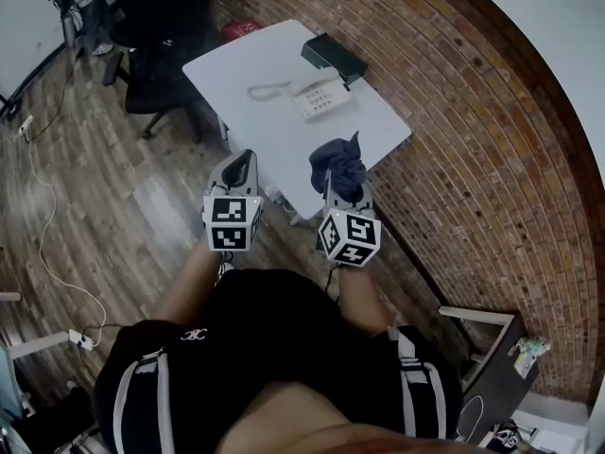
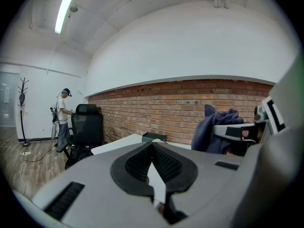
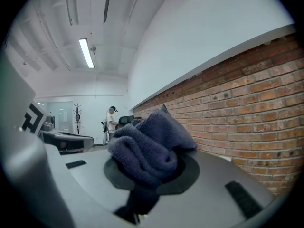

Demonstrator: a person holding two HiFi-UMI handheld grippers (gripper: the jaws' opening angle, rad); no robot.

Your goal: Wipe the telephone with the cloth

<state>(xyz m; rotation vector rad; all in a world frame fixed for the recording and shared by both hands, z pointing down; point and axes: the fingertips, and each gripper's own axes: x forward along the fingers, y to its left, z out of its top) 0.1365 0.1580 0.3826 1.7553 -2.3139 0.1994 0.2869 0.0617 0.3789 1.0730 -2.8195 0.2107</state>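
Observation:
The white telephone [image 1: 319, 95] lies on the white table [image 1: 369, 135] by the brick wall, with its handset [image 1: 267, 90] off to its left on a curled cord. My right gripper [image 1: 346, 195] is shut on a bunched dark blue cloth [image 1: 341, 164], which fills its jaws in the right gripper view [image 3: 147, 146]. My left gripper [image 1: 243, 162] is shut, its black pads [image 2: 142, 163] meeting with nothing between them. Both grippers hover side by side at the table's near corner, well short of the telephone. The cloth [image 2: 212, 129] also shows in the left gripper view.
A black box [image 1: 333, 57] sits on the table behind the telephone, against the wall. A black office chair [image 1: 156, 69] stands left of the table. A person [image 2: 61, 118] stands far back. Cables [image 1: 43, 244] trail over the wooden floor.

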